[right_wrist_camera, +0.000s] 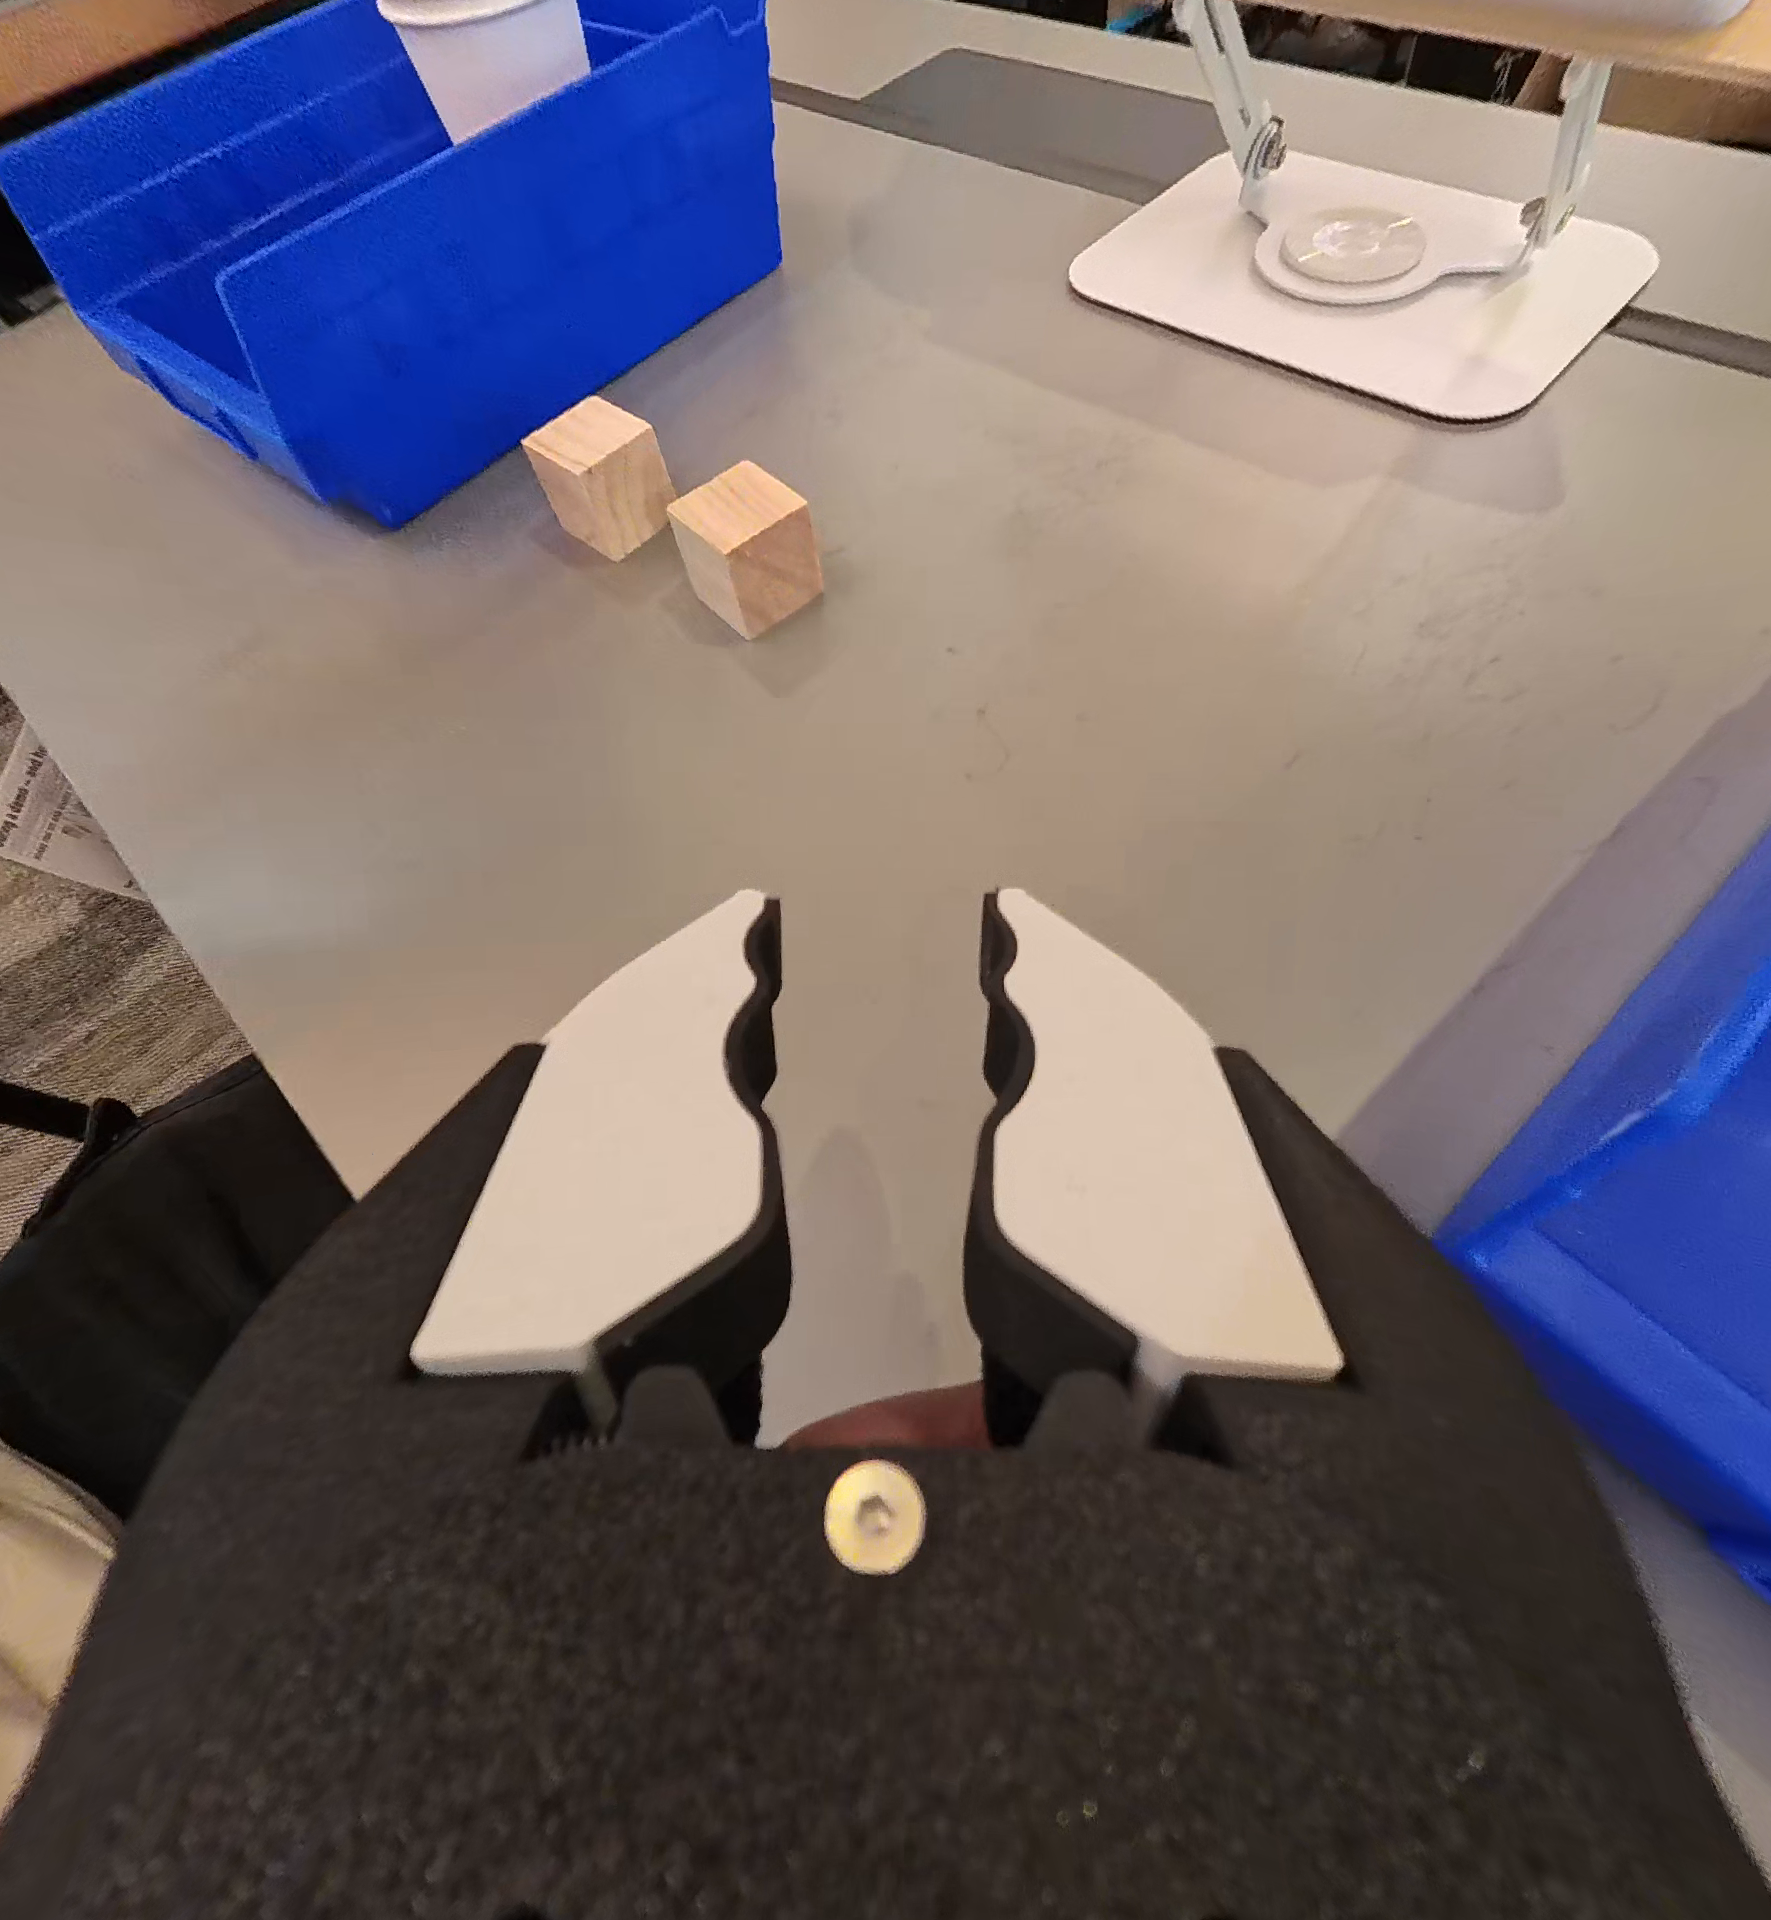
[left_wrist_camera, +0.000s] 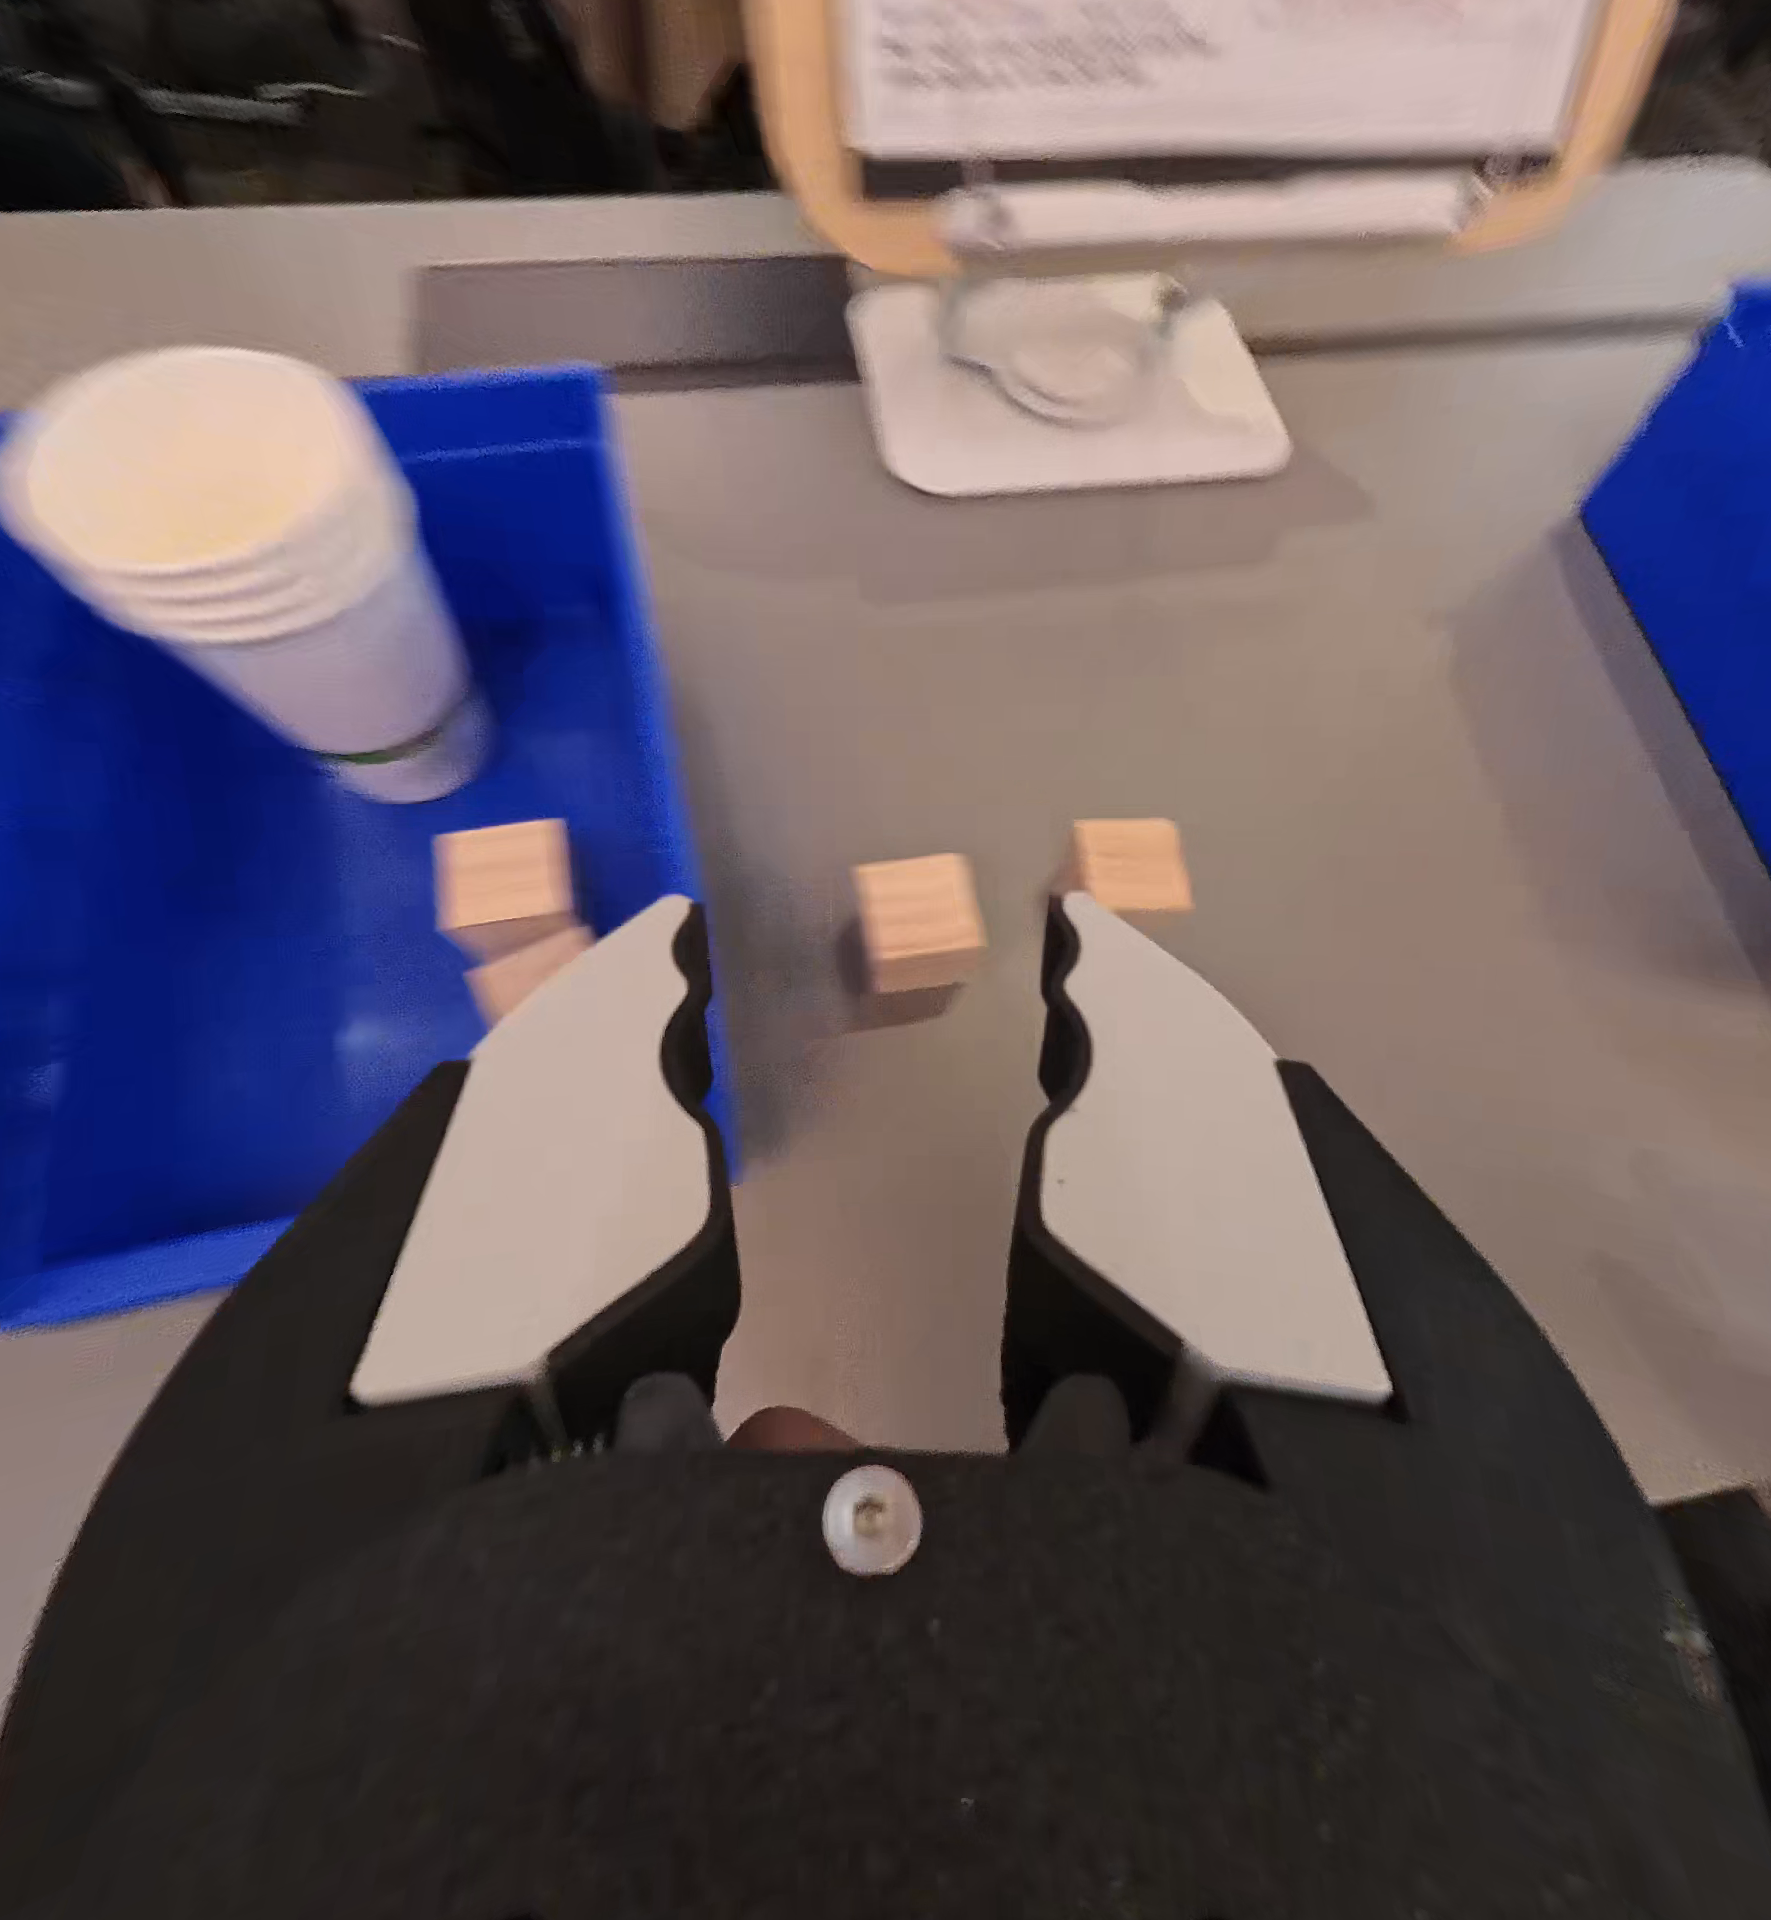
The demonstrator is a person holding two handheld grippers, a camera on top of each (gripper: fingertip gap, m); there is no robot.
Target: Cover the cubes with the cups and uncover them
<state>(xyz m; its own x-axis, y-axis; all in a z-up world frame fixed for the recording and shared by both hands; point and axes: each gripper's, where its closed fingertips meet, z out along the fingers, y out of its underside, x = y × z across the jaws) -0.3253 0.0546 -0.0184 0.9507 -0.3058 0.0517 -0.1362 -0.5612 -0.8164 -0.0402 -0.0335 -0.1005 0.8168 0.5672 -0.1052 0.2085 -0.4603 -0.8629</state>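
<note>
Reaching for the cups (left_wrist_camera: pixel 237 561) in the bin (left_wrist_camera: pixel 569 644), left gripper (left_wrist_camera: pixel 873 914) and right gripper (right_wrist_camera: pixel 881 904) both gape empty; pinch one rim only, beside two cubes (left_wrist_camera: pixel 917 920).

left wrist view close above the bin (left_wrist_camera: pixel 548 582), right wrist view farther back, both sharing two cubes (right_wrist_camera: pixel 746 545)

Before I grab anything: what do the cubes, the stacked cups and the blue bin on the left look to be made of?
Cubes: unfinished light wood, going by the grain lines and matte faces. Stacked cups: probably paper, matte white with rolled rims nested together, though the view is blurred. Blue bin: moulded plastic, uniform saturated colour with a faintly textured, slightly glossy wall.
</note>
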